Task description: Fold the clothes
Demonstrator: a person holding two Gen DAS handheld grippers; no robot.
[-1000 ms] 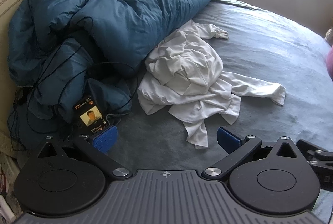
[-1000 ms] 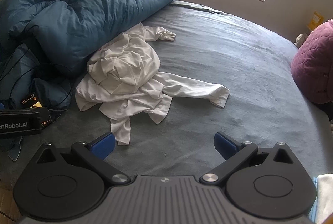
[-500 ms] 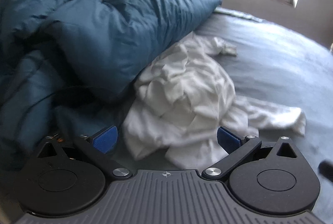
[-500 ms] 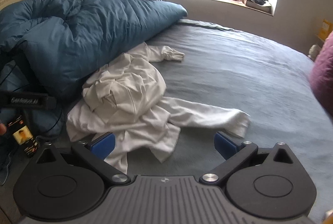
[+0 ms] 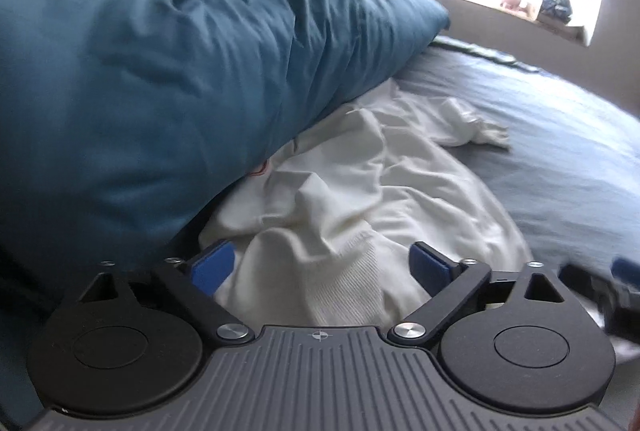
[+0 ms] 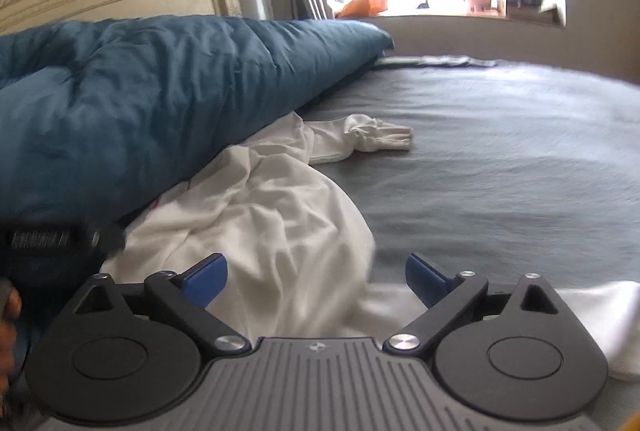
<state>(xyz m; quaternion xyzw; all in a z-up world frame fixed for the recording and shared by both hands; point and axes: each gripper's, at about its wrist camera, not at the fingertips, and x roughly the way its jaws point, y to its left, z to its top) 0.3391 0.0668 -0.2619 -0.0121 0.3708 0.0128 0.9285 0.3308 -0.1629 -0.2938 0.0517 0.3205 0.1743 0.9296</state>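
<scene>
Grey bed fills both views. Each hand-held gripper, left and right, has its jaws wide apart, low over the crumpled white shirt, which lies unfolded against the blue duvet. Judged step: reaching to grasp. Next, each needs a hem or edge, though blur hides contact.

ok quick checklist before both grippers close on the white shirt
1. Left gripper open: ok.
2. Right gripper open: ok.
3. White shirt between the left fingers: ok, ribbed fabric lies there.
4. Shirt between the right fingers: ok, though only a fold near its edge.
5. Shirt free of the blue duvet: not ok, the duvet overhangs its far side.
6. Which part each gripper faces: cannot tell, the shirt is crumpled.
</scene>
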